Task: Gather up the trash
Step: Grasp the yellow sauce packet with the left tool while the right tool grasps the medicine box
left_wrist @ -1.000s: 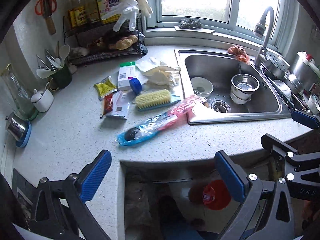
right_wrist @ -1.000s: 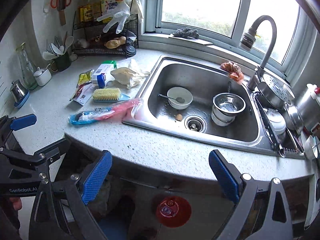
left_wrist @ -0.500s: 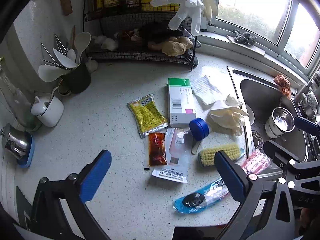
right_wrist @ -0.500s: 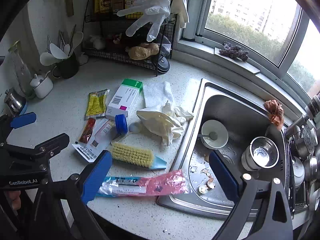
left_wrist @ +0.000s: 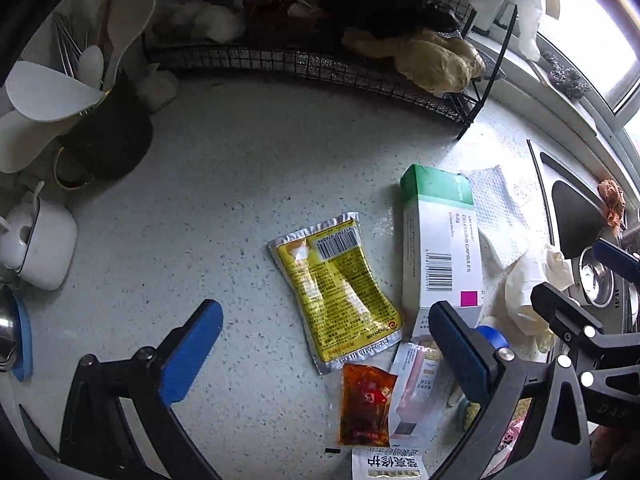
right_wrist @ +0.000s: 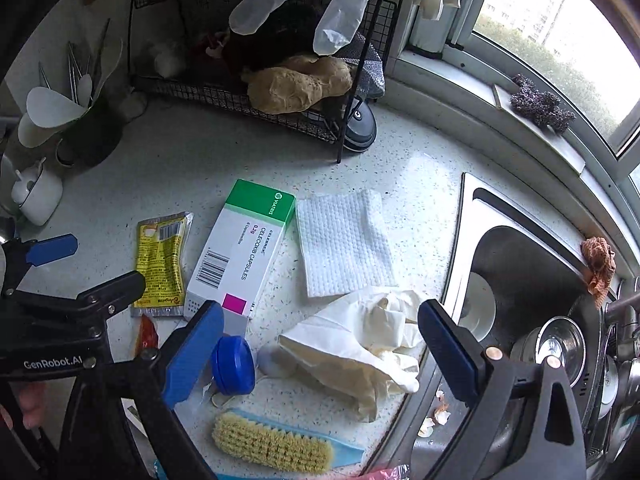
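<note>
Both grippers have moved closer over the counter. Left gripper [left_wrist: 320, 344] is wide open above the yellow packet [left_wrist: 338, 288]. Right gripper [right_wrist: 320, 344] is wide open above the crumpled glove [right_wrist: 360, 344], sink [right_wrist: 520, 272] at 3 o'clock.

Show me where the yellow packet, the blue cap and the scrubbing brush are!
yellow packet [left_wrist: 340, 288]: left wrist view, on the middle of its printed face.
blue cap [right_wrist: 234, 365]: right wrist view, on its round blue top.
scrubbing brush [right_wrist: 272, 446]: right wrist view, on the yellow bristles.
</note>
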`<move>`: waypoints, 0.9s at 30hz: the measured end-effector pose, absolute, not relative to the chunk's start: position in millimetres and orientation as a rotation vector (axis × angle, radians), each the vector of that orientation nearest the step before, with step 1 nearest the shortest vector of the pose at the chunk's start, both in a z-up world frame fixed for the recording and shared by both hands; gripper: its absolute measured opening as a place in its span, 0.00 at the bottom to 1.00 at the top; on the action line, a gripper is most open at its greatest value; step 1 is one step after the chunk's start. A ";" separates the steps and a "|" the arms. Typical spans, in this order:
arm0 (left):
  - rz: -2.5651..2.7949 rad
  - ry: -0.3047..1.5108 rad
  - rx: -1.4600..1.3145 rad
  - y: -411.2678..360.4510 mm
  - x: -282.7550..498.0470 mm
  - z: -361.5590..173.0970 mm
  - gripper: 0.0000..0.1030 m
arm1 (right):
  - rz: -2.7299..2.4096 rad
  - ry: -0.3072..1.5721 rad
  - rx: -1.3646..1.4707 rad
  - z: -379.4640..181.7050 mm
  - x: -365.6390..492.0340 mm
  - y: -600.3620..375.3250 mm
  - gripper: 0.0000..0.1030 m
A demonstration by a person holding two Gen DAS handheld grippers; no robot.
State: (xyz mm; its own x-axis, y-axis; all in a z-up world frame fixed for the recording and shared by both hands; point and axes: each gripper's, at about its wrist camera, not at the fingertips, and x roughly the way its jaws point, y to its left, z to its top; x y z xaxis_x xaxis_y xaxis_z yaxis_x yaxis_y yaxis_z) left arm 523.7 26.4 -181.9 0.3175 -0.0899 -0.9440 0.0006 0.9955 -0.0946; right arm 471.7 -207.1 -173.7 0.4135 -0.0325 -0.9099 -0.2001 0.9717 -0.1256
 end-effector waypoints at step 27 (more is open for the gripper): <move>-0.031 1.335 -0.078 18.5 545.5 -219.3 0.46 | 0.143 1.242 -0.167 -193.5 505.4 -195.0 0.95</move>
